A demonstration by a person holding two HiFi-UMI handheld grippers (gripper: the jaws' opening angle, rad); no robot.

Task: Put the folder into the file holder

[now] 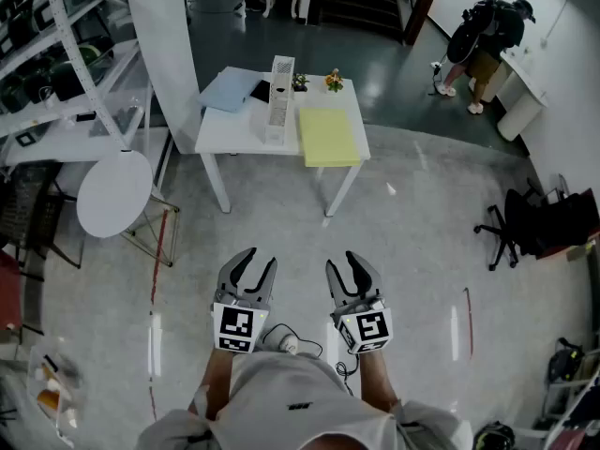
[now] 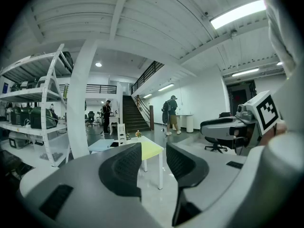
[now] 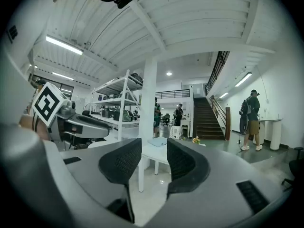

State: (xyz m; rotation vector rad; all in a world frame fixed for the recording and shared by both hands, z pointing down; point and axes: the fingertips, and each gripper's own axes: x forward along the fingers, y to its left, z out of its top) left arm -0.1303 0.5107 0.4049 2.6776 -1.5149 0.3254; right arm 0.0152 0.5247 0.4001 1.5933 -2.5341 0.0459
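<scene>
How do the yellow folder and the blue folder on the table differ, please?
The yellow folder lies right of the file holder, by the near edge; the blue folder lies left of it, at the far corner. The yellow one looks larger. Both lie flat on the table, outside the holder.

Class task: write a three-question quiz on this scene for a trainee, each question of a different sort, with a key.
1. True or false: the yellow folder already stands in the file holder.
2. What do the left tongs and right tongs hold? A) a folder B) nothing C) a cup
3. Fill in: the blue folder lies on the white ___.
Key: 1 false, it lies flat on the table; 2 B; 3 table.
</scene>
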